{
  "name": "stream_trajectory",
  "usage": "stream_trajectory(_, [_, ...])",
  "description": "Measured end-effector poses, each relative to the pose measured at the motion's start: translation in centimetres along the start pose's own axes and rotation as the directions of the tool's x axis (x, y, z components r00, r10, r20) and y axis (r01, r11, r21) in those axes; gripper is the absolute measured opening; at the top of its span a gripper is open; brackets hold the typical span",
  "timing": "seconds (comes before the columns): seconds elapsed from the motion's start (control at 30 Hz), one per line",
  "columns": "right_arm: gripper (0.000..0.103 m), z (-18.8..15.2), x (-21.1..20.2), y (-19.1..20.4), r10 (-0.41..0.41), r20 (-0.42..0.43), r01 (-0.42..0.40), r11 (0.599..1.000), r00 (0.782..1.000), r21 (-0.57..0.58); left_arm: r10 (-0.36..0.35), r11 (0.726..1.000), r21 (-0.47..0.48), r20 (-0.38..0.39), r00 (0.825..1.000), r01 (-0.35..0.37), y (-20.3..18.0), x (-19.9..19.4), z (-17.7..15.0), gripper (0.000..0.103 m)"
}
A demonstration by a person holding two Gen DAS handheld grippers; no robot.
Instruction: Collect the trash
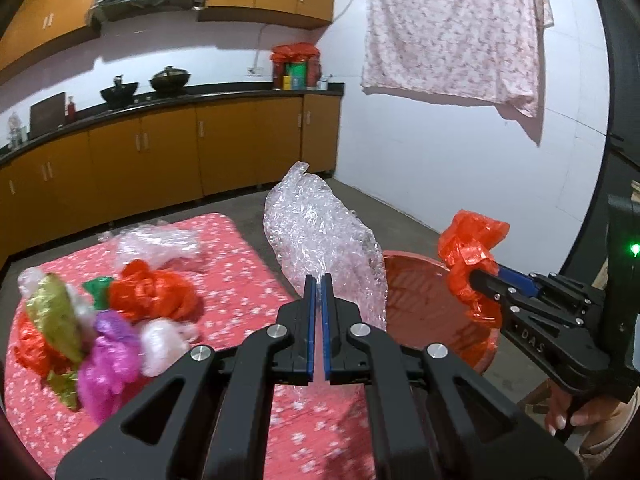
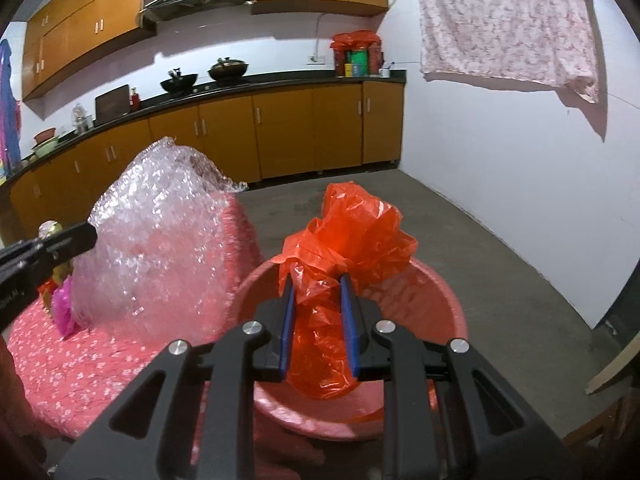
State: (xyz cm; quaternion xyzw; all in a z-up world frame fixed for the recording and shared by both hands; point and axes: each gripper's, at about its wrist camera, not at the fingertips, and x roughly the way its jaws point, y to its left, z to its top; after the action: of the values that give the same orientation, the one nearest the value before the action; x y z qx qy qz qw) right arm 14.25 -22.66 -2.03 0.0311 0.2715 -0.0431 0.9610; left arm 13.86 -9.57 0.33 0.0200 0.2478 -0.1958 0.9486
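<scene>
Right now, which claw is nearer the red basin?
Right. The right claw holds the orange bag directly over the red basin; the left claw, gripping bubble wrap, sits beside its rim.

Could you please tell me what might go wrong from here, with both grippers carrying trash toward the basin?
1. The left gripper pinches only the lower edge of the big bubble wrap; it may slip free or drape outside the red basin.
2. The bubble wrap hangs near the trash pile on the pink tablecloth and could drag pieces off.
3. The orange bag in the right gripper may cling to the pads when released.
</scene>
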Motion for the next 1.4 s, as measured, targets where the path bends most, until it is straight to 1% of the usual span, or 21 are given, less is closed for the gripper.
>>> stream_trajectory(0.07, [0.022, 0.3, 0.3, -0.9, -0.012, -0.003, 0.012, 1.0, 1.0, 0.009, -0.024, 1.0, 0.003, -0.007, 1.0, 0.024, -0.9, 1.0, 0.1, 0.003])
stream_trajectory(0.23, [0.022, 0.7, 1.2, -2.2, -0.028, -0.011, 0.029, 0.999, 1.0, 0.029, -0.05, 0.998, 0.028, -0.02, 0.999, 0.05, -2.7, 2.8, 0.5, 0.003])
stream_trajectory(0.47, [0.022, 1.0, 2.8, -3.3, -0.026, -0.022, 0.028, 0.998, 0.999, 0.055, -0.064, 0.997, 0.046, -0.046, 0.997, 0.066, -3.8, 4.9, 0.5, 0.003])
stream_trajectory(0.6, [0.022, 0.7, 3.3, -3.2, -0.026, -0.025, 0.028, 0.998, 0.999, 0.065, -0.07, 0.996, 0.047, -0.066, 0.995, 0.074, -4.5, 6.0, 0.4, 0.003])
stream_trajectory(0.8, [0.023, 0.9, 4.3, -3.5, -0.016, -0.029, 0.018, 0.996, 0.999, 0.085, -0.066, 0.996, 0.049, -0.086, 0.994, 0.071, -4.9, 7.2, 0.4, 0.003])
stream_trajectory(0.97, [0.03, 1.3, 4.7, -3.8, -0.003, -0.022, 0.005, 0.994, 1.0, 0.106, -0.067, 0.997, 0.028, -0.108, 0.992, 0.071, -4.8, 8.1, 0.3, 0.003])
stream_trajectory(1.17, [0.039, 1.1, 4.5, -4.2, -0.012, -0.02, 0.015, 0.994, 1.0, 0.108, -0.049, 0.999, -0.013, -0.14, 0.989, 0.047, -3.8, 8.6, -0.1, 0.006])
stream_trajectory(1.2, [0.039, 0.9, 4.4, -4.3, -0.016, -0.02, 0.018, 0.994, 1.0, 0.112, -0.039, 0.999, -0.021, -0.142, 0.989, 0.037, -3.5, 8.5, -0.1, 0.012])
stream_trajectory(1.23, [0.039, 0.9, 4.3, -4.4, -0.017, -0.021, 0.019, 0.993, 1.0, 0.116, -0.029, 0.999, -0.026, -0.139, 0.99, 0.025, -3.3, 8.3, -0.1, 0.023])
stream_trajectory(1.27, [0.04, 0.8, 4.2, -4.5, -0.019, -0.022, 0.021, 0.993, 1.0, 0.119, -0.014, 0.999, -0.03, -0.132, 0.991, 0.011, -3.0, 8.0, -0.2, 0.029])
stream_trajectory(1.3, [0.042, 0.6, 4.2, -4.5, -0.021, -0.024, 0.024, 0.992, 0.999, 0.122, 0.002, 0.999, -0.032, -0.122, 0.992, -0.006, -2.7, 7.7, -0.3, 0.039])
stream_trajectory(1.33, [0.043, 0.5, 4.1, -4.5, -0.024, -0.025, 0.027, 0.992, 0.999, 0.122, 0.012, 0.999, -0.033, -0.115, 0.993, -0.016, -2.4, 7.4, -0.3, 0.041])
stream_trajectory(1.4, [0.044, 0.2, 4.0, -4.3, -0.026, -0.026, 0.029, 0.993, 0.999, 0.117, 0.028, 0.999, -0.036, -0.104, 0.994, -0.032, -1.8, 6.6, -0.5, 0.041])
